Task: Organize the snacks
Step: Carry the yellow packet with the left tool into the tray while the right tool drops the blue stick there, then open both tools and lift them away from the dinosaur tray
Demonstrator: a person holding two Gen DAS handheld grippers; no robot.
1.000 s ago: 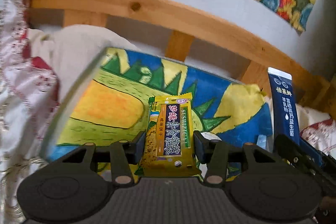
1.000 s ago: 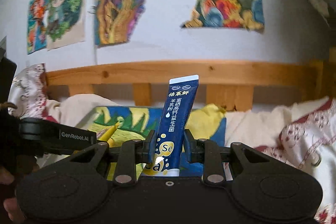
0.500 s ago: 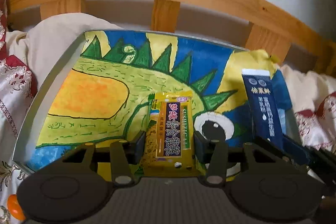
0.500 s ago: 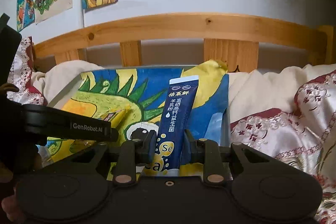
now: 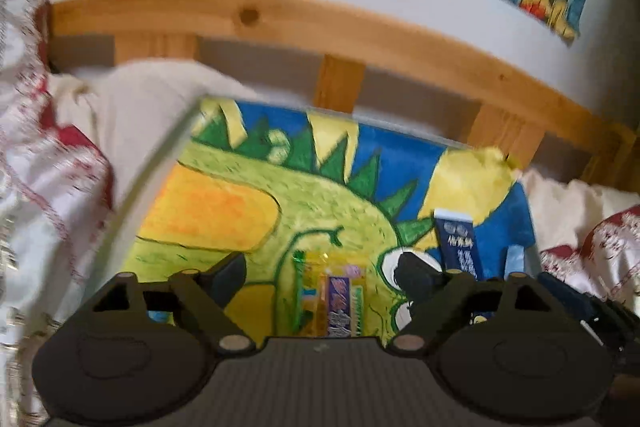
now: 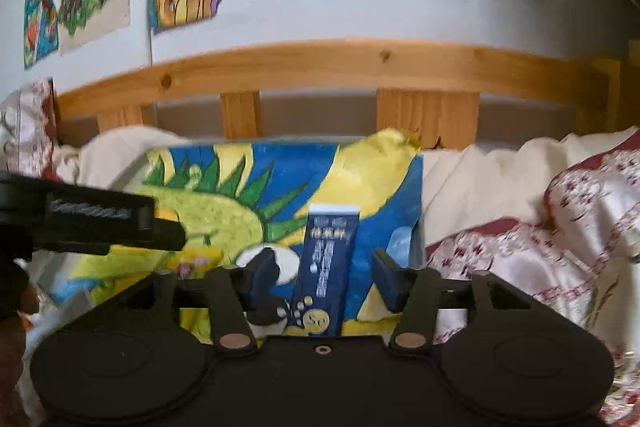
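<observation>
Left gripper point(image 5: 320, 273) and right gripper point(image 6: 324, 273): jaws opening, pads clear of both snacks.
Yellow foil snack packet point(image 5: 330, 301) and dark-blue stick sachet point(image 6: 326, 269) lie lengthwise between their jaws on the dinosaur-painted tray point(image 5: 248, 187).

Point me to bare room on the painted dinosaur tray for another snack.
Free: the orange patch and the green and blue spikes behind it, bordered by the painted tray's pale left rim and far edge. Crowded: the near right part, where the yellow snack packet and dark blue stick sachet lie between the opening left gripper and right gripper.
</observation>
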